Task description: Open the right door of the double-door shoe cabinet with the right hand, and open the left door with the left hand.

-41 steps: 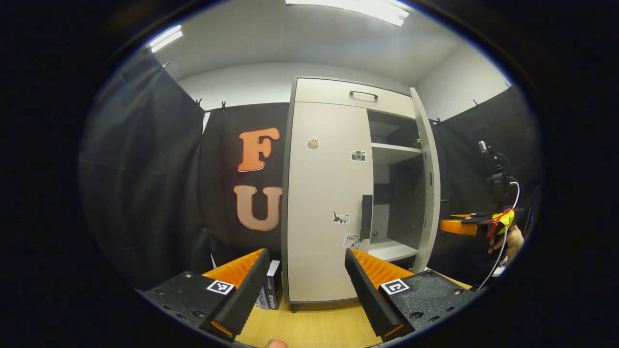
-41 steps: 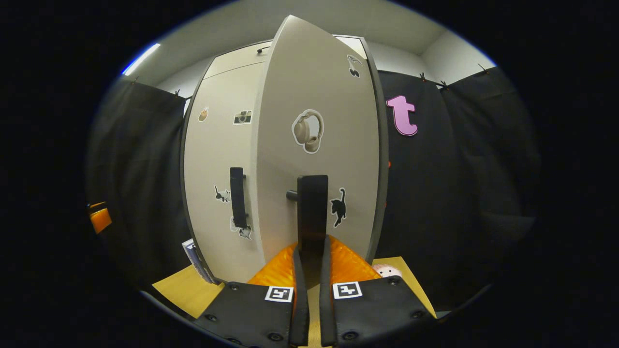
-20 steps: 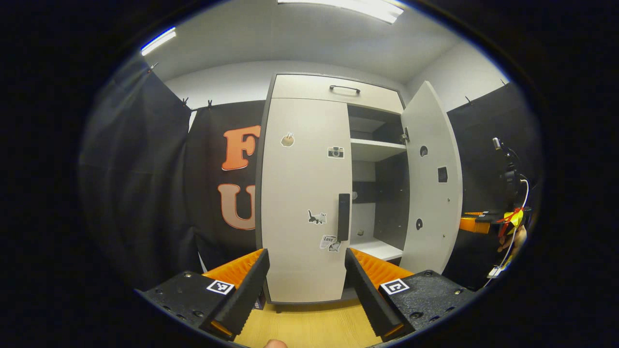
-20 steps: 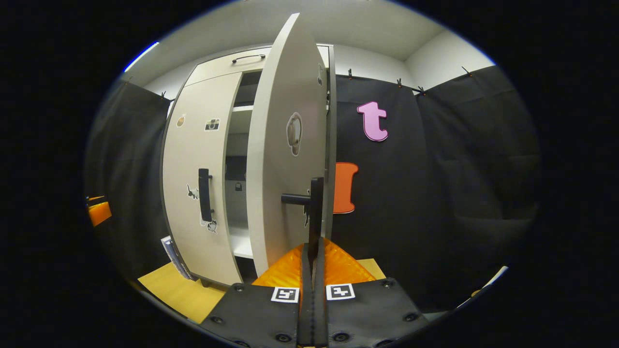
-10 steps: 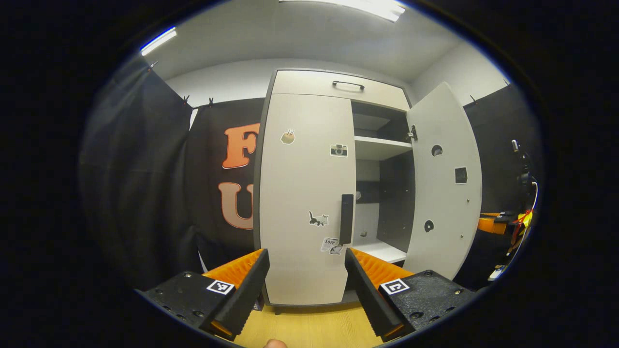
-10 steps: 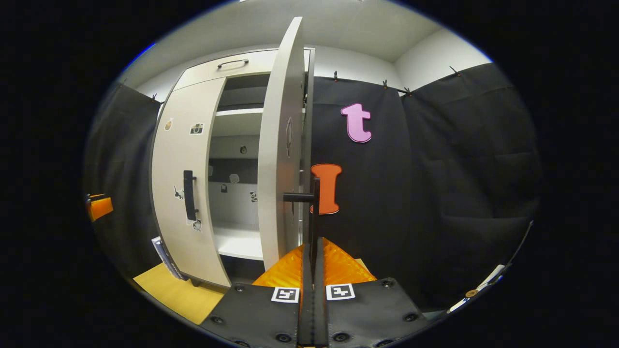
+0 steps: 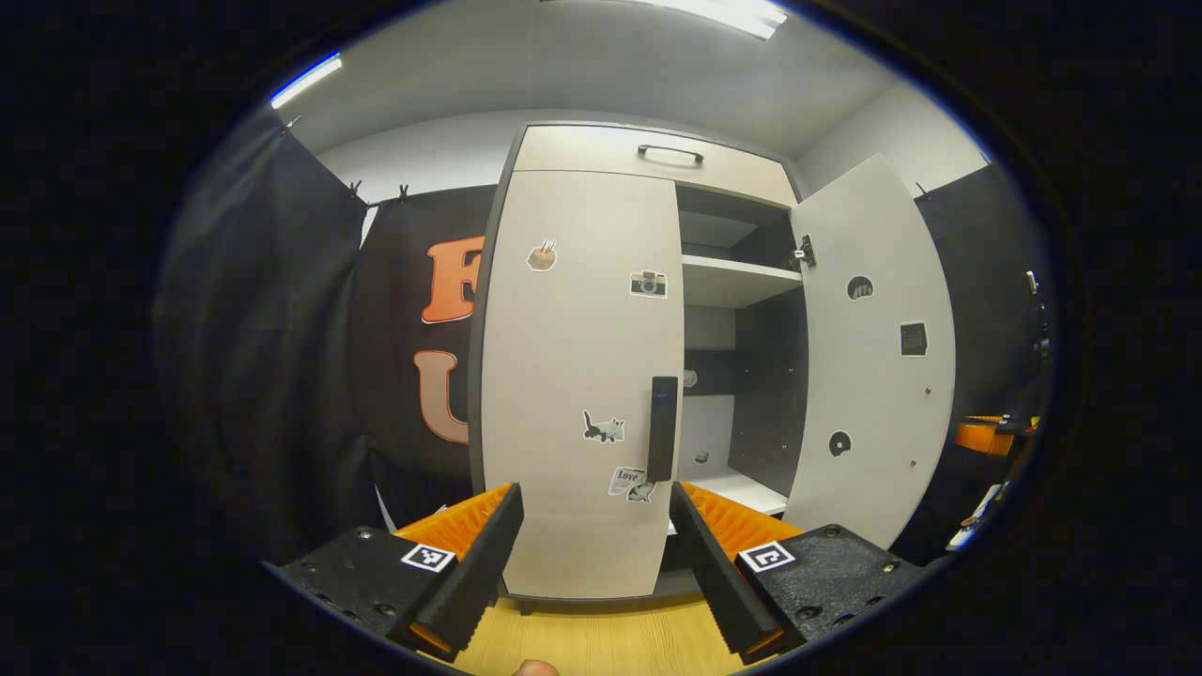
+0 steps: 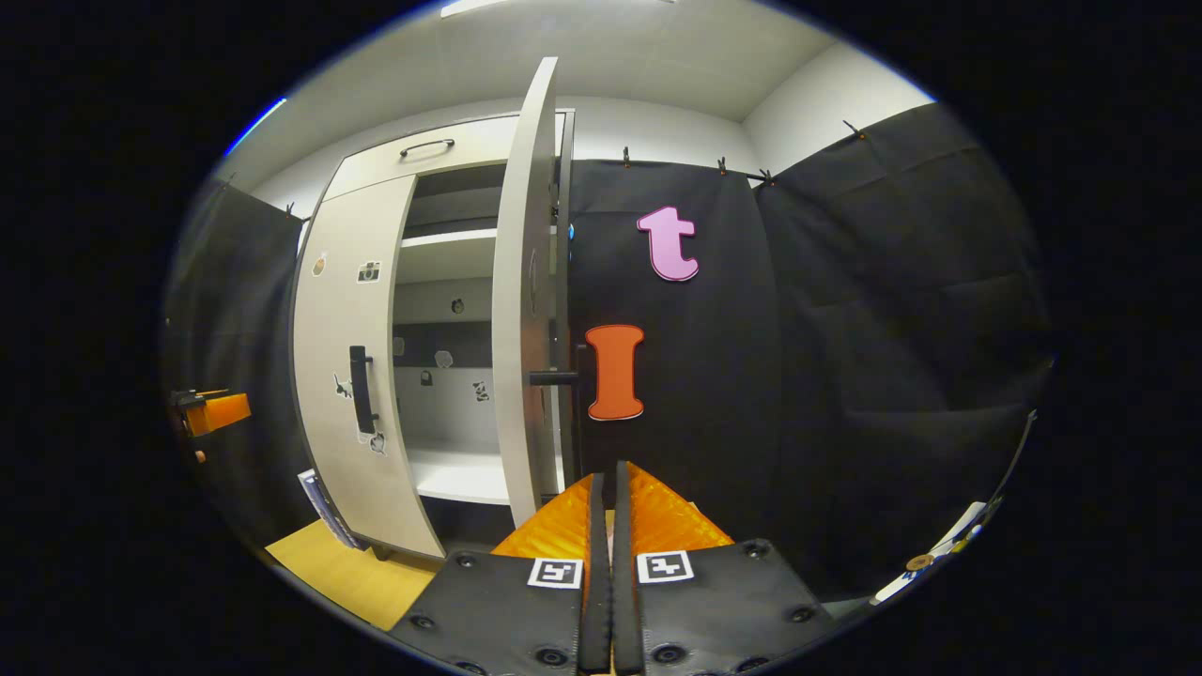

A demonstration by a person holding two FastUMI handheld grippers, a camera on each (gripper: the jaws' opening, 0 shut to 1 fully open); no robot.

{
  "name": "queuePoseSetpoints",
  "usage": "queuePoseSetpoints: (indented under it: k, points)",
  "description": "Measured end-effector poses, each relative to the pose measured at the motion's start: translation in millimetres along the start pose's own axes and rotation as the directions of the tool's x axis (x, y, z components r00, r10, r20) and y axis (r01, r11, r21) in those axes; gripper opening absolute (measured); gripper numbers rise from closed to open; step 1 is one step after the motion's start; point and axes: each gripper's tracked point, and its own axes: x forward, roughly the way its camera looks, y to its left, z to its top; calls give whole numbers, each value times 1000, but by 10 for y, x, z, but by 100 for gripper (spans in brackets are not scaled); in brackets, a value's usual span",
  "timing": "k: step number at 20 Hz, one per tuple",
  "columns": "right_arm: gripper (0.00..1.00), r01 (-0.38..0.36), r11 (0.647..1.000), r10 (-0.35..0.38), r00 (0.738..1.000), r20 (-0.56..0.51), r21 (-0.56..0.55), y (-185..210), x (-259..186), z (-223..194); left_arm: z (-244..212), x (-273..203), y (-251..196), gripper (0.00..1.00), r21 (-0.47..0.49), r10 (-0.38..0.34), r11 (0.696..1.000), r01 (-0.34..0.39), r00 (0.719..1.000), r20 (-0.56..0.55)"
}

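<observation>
Tall pale-grey double-door shoe cabinet (image 7: pixel 601 155) stands on a light wooden desk (image 7: pixel 592 638) against the black cloth wall. Its right door (image 7: pixel 873 357), a flat grey panel, is swung wide open; in the left gripper view its inner face shows, with a few small dark stickers on it, and the white shelves (image 7: pixel 737 277) and dark interior are exposed. In the right gripper view the same door (image 8: pixel 521 310) is seen almost edge-on, its black bar handle (image 8: pixel 568 377) projecting beside the panel. The right gripper (image 8: pixel 606 512) sits below and in front of that handle, fingers pressed together with only a thin slit between them, tips apart from the handle and holding nothing. The left door (image 7: pixel 582 376), grey with small animal and camera stickers, is closed. Its black vertical bar handle (image 7: pixel 663 427) lies above and ahead of the left gripper (image 7: pixel 592 545), closer to the gripper's right-hand finger than to the other. The left gripper's fingers are spread wide apart, clear of the door. A fingertip (image 7: pixel 537 668) of the holding hand shows at the bottom edge.
</observation>
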Motion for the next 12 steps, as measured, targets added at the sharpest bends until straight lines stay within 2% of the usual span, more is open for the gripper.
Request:
queuePoseSetpoints:
  k: [1,2,3,5,6,7,10,11,12]
  points:
    - [16,-3,1000,3,1000,3,0,5,0,3,6,61,-17,95,-4,-1,1000,1,1000,1]
    - [9,-7,1000,7,1000,8,2,-2,-23,8,-4,118,-45,95,-7,-2,1000,2,1000,1]
    - [10,-5,1000,5,1000,11,6,-5,-3,16,-12,178,-83,95,-10,-2,1000,2,1000,1]
    - [50,-19,1000,19,1000,24,9,24,-13,32,-44,335,-128,95,-21,-3,1000,3,1000,-2]
    - [41,-19,1000,19,999,32,8,28,-8,46,-63,411,-160,95,-27,-5,1000,5,1000,-7]
    - [50,-19,1000,18,999,40,7,25,2,62,-106,512,-203,95,-32,-11,999,10,1000,-16]
    - [84,-4,1000,4,998,68,1,-33,-9,124,-206,782,-324,95,-40,-22,999,21,999,-36]
    - [90,5,1000,-5,997,77,0,-48,-9,139,-242,887,-350,95,-38,-25,999,24,999,-41]
    - [88,17,1000,-16,996,87,-4,-73,-9,158,-278,980,-356,95,-32,-22,999,20,999,-45]
